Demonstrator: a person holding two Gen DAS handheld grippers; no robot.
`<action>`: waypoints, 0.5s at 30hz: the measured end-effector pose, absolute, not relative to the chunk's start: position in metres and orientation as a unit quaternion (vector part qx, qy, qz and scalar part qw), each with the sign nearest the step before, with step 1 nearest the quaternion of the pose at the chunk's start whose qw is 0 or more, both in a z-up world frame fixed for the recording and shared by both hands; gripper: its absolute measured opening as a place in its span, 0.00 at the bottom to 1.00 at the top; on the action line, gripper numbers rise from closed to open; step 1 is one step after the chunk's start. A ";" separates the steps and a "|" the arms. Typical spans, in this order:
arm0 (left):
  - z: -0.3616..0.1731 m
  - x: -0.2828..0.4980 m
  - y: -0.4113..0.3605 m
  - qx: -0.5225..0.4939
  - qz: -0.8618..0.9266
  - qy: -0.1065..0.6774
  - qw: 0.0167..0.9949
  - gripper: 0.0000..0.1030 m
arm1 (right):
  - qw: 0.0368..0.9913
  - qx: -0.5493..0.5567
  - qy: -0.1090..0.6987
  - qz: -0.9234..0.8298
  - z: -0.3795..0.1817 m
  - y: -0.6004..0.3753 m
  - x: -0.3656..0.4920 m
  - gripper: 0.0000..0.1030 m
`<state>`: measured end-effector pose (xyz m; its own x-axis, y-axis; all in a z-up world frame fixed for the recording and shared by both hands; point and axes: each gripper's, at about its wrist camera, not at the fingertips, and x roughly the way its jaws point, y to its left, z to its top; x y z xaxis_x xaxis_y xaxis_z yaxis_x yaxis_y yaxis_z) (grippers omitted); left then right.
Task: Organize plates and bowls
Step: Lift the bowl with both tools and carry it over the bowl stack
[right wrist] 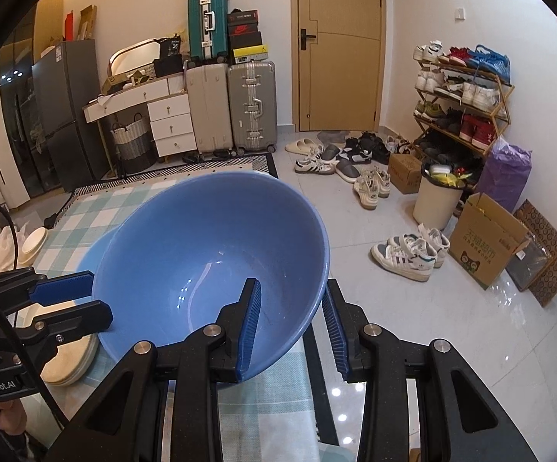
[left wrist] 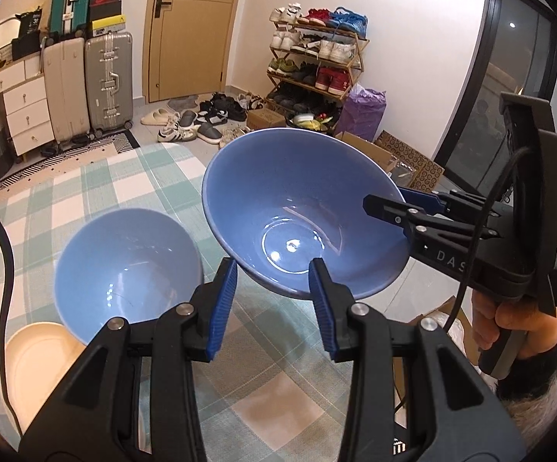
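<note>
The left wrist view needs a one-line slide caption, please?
Both grippers, left and right, lift one blue bowl by its rim.

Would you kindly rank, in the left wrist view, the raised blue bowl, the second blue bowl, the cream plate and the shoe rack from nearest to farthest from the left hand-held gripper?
From the left hand-held gripper:
1. Raised blue bowl, its rim between the fingertips.
2. Second blue bowl, lower left on the cloth.
3. Cream plate, far lower left.
4. Shoe rack, against the back wall.

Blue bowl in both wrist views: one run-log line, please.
left gripper: shut on blue bowl rim | right gripper: shut on opposite rim | bowl: tilted above checked cloth | second blue bowl: on cloth
</note>
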<state>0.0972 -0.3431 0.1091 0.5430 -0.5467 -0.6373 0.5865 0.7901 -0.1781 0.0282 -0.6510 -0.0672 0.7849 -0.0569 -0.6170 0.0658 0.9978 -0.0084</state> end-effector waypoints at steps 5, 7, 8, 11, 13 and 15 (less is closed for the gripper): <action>0.130 0.089 -0.320 0.022 -0.314 0.334 0.888 0.34 | 0.950 -0.006 0.312 -0.022 -0.049 -0.629 0.027 0.34; 0.137 0.085 -0.309 0.020 -0.309 0.329 0.892 0.34 | 0.951 -0.010 0.307 -0.017 -0.042 -0.619 0.027 0.34; 0.140 0.083 -0.303 0.019 -0.307 0.325 0.894 0.34 | 0.952 -0.012 0.305 -0.014 -0.039 -0.615 0.028 0.34; 0.150 0.077 -0.290 0.017 -0.299 0.318 0.900 0.34 | 0.954 -0.018 0.301 -0.007 -0.031 -0.601 0.030 0.34; 0.157 0.072 -0.280 0.016 -0.292 0.314 0.903 0.34 | 0.954 -0.021 0.298 -0.001 -0.026 -0.591 0.031 0.34; 0.164 0.069 -0.271 0.014 -0.286 0.310 0.907 0.34 | 0.955 -0.025 0.295 0.004 -0.022 -0.582 0.032 0.34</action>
<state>0.0688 -0.2714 0.1642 0.6439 -0.5102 -0.5701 0.5272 0.8359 -0.1526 0.0323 -0.5815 -0.0223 0.8256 -0.0061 -0.5642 -0.0232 0.9987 -0.0447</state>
